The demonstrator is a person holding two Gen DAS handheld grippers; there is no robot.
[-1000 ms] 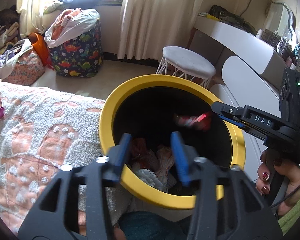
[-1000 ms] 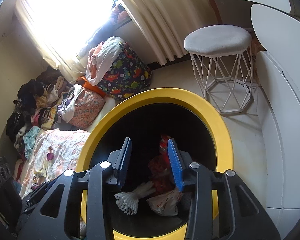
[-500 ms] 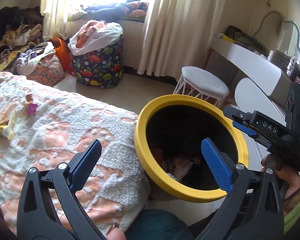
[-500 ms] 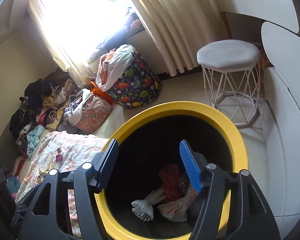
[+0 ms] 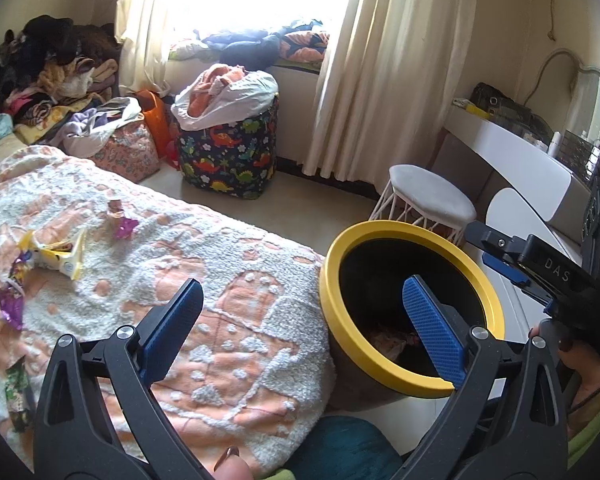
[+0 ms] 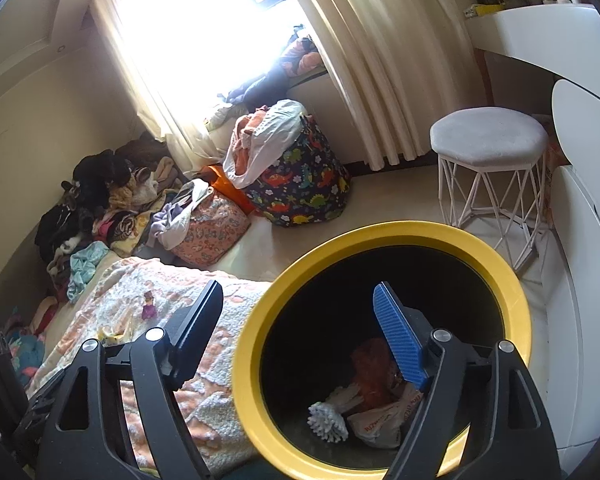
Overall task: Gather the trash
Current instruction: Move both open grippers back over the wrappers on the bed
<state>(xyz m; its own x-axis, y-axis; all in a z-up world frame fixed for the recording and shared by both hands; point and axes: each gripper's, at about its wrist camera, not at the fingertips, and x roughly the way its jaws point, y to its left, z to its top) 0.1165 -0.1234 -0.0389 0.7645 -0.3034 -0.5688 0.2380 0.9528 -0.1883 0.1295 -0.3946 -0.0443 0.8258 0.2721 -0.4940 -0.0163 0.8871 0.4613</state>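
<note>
Turning from the bin toward the wrappers on the bed — both grippers released and empty.

The left gripper (image 5: 300, 316) gapes wide; the right gripper (image 6: 300, 320), jaws just opened further, hangs over the yellow-rimmed bin (image 6: 380, 236). Remaining trash — a yellow wrapper (image 5: 66, 258) and purple wrappers (image 5: 126, 228) — lies far left on the blanket (image 5: 228, 280). Best approach low, pinching only foil, not the fluffy pile.

Blanketed bed (image 5: 228, 320), candy wrappers (image 5: 60, 258) scattered
</note>
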